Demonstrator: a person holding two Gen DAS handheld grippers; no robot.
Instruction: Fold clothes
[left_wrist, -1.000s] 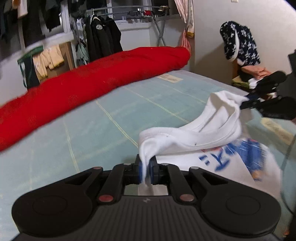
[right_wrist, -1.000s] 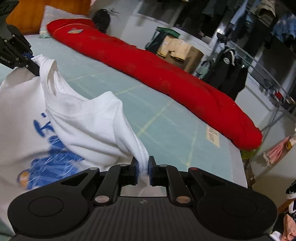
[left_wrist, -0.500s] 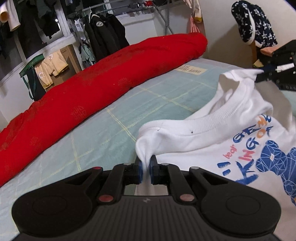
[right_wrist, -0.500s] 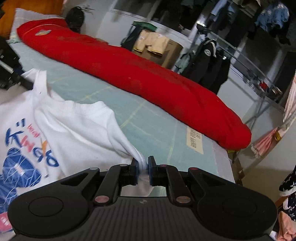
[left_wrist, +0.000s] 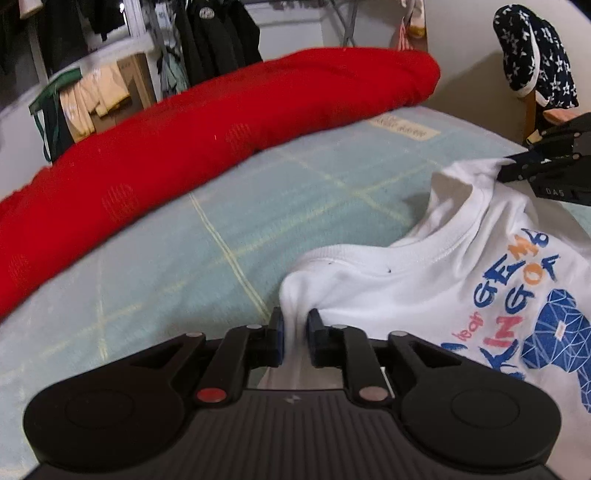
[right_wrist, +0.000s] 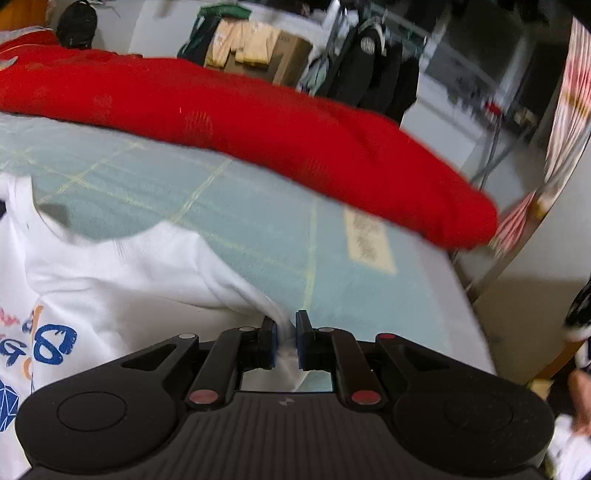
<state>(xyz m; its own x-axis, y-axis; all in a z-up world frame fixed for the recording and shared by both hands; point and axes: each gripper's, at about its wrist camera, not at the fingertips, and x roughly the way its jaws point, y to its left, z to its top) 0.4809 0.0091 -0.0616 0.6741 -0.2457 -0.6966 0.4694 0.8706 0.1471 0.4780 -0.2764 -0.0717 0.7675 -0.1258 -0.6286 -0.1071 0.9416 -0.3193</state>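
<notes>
Shirt (left_wrist: 424, 295) first, in the left wrist view: it lies white and print side up on the pale green bed (left_wrist: 184, 277), on the near side of the long red quilt (left_wrist: 221, 140) and apart from it, with a strip of bare sheet between the two. Your left gripper (left_wrist: 295, 325) has one shoulder of the shirt bunched between its jaws. Those jaws have just been opening, yet the cloth fills the gap and touches both blue pads. Collar and neckline curve away towards the quilt's rounded end. Short of that end, your right gripper (left_wrist: 504, 168) comes in from the picture's right edge, and its black tips are closed on the shirt's other shoulder, which is drawn up into a small peak.

In the right wrist view, your right gripper (right_wrist: 286, 328) is clamped on a thin fold of the shirt (right_wrist: 129, 277). The jaws stand nearly together with white cloth pinched between them. From there the shirt spreads to the left, on the near side of the quilt (right_wrist: 258, 122) and not touching it. A cream label (right_wrist: 369, 236) lies on the bed (right_wrist: 258, 229) just below the quilt's rounded end. This view is somewhat blurred.
</notes>
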